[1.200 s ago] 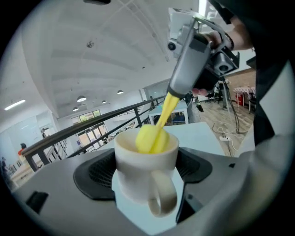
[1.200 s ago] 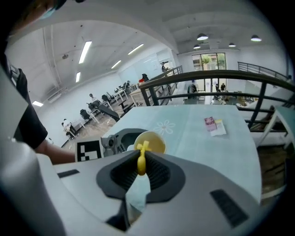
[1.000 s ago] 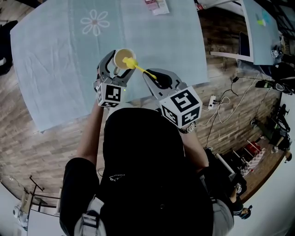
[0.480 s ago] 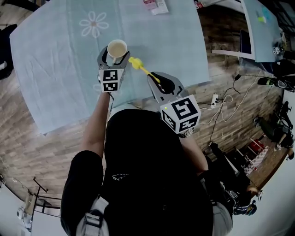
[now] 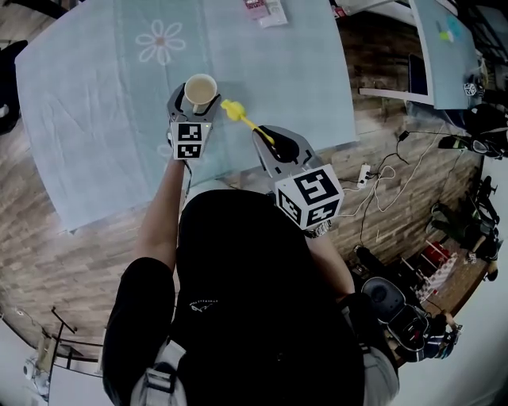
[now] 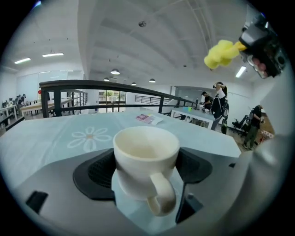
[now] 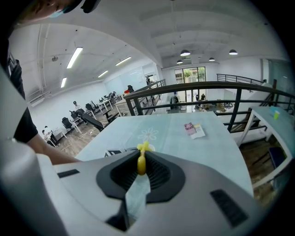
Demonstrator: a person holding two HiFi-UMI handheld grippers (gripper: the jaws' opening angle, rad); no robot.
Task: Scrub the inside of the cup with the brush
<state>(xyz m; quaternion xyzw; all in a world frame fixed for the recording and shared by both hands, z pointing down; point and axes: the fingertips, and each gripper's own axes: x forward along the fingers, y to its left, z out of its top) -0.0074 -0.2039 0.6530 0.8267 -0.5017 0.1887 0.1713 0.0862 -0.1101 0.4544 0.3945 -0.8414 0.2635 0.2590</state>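
Head view: my left gripper (image 5: 195,101) has its two jaws closed around a cream ceramic cup (image 5: 200,90) with a loop handle. The cup sits over the pale blue tablecloth (image 5: 95,119), mouth up, below a white printed flower (image 5: 157,43). My right gripper (image 5: 272,143) pinches the tail of a slim yellow plastic brush (image 5: 241,117). The brush's long axis runs from those jaws up and to the left, and its bristle head points at the cup. The head sits just beside the rim on the right, outside the cup. A small pink and white packet (image 5: 263,9) lies well apart at the far edge of the cloth.

Left gripper view: the cup fills the gap between the jaws, with a dark pad pressed to each side. Its open mouth faces upward and its handle points back towards the camera. The inside looks bare. The brush head hangs high on the right, clear of the rim. I cannot tell whether the cup's base rests on the cloth.

Right gripper view: the jaws are pressed together on the thin yellow handle. The brush points straight away from the camera along the jaws, bristles at the far end. Beyond them lie the flower print and the packet.
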